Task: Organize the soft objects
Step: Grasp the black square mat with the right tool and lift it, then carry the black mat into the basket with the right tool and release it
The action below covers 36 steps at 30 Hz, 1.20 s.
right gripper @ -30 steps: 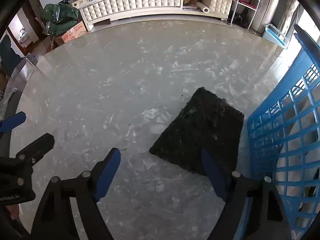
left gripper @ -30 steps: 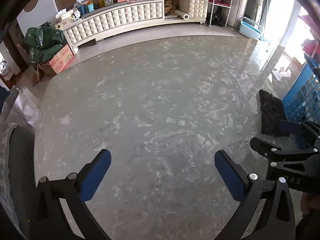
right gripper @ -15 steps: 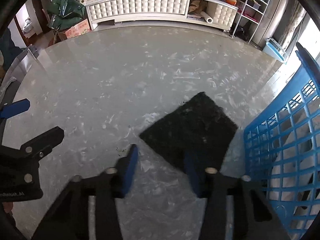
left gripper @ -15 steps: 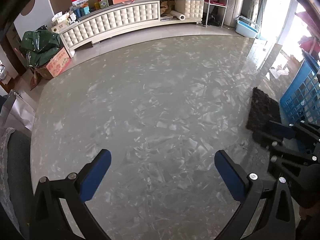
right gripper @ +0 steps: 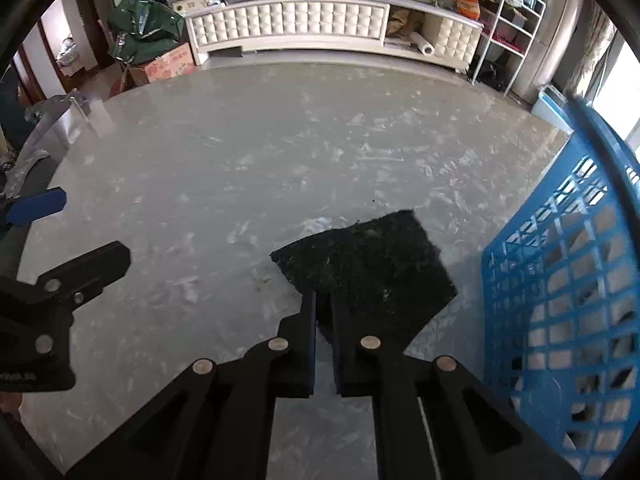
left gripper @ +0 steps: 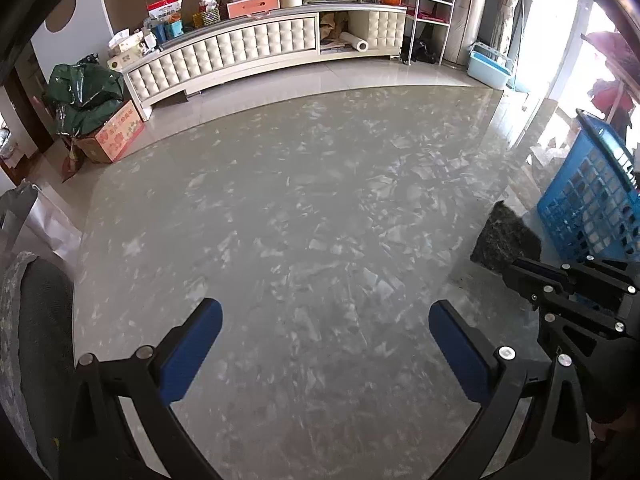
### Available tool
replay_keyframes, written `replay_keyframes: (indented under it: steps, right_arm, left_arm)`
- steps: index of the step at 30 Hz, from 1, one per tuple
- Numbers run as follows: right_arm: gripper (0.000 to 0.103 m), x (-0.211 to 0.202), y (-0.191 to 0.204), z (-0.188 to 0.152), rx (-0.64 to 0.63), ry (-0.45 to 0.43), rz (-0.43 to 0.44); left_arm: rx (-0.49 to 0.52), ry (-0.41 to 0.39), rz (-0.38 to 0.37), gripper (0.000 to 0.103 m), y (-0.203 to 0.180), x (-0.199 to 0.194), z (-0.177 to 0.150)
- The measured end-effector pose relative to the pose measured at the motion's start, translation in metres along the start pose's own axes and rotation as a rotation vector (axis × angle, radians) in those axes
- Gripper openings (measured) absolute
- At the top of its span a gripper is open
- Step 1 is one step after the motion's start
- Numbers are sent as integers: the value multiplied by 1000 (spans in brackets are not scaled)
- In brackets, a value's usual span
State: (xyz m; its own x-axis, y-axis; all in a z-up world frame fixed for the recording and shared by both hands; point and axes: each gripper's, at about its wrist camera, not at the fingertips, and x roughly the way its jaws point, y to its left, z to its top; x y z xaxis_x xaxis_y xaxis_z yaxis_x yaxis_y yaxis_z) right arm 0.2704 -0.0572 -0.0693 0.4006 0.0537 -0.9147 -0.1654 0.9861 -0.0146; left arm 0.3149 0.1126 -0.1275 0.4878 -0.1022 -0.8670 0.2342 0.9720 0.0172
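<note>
A flat black fuzzy pad (right gripper: pixel 372 268) lies on the grey marbled table, just left of a blue plastic basket (right gripper: pixel 560 280). My right gripper (right gripper: pixel 323 300) is shut on the near corner of the pad, which looks slightly lifted. The pad (left gripper: pixel 504 240) and basket (left gripper: pixel 592 200) also show at the right of the left wrist view, with the right gripper (left gripper: pixel 520 276) on the pad's near edge. My left gripper (left gripper: pixel 324 344) is open and empty over bare table, well left of the pad.
The table's (left gripper: pixel 304 208) far edge curves across the middle. A grey chair back (left gripper: pixel 36 320) stands at the left edge. Beyond the table are a white cabinet (left gripper: pixel 256 52), a cardboard box (left gripper: pixel 116 136) and a wire shelf (right gripper: pixel 508 28).
My right gripper has gone from wide open to shut, closing on the pad's near corner. The left gripper stayed open and tilted up a little.
</note>
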Motion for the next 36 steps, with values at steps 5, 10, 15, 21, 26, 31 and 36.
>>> replay_keyframes:
  steps: [5, 10, 15, 21, 26, 31, 36]
  right_arm:
    - [6, -27, 6, -1, -28, -39, 29]
    - [5, -58, 15, 1, -57, -84, 55]
    - [5, -91, 14, 1, -74, -137, 71]
    - [5, -128, 10, -1, -95, -210, 86]
    - [5, -153, -3, -4, -94, -264, 91]
    - [5, -167, -16, -8, -77, -308, 71]
    - [5, -180, -36, -13, -71, -327, 57]
  left_arm:
    - [-17, -17, -7, 103, 1, -20, -6]
    - [-32, -52, -16, 103, 2, -44, -10]
    - [-41, -98, -15, 103, -2, -78, -10]
    - [-33, -147, -16, 103, -15, -112, -4]
    - [-15, -182, -25, 103, -30, -136, 3]
    - [6, -207, -44, 103, -54, -154, 9]
    - [28, -219, -46, 103, -76, -163, 23]
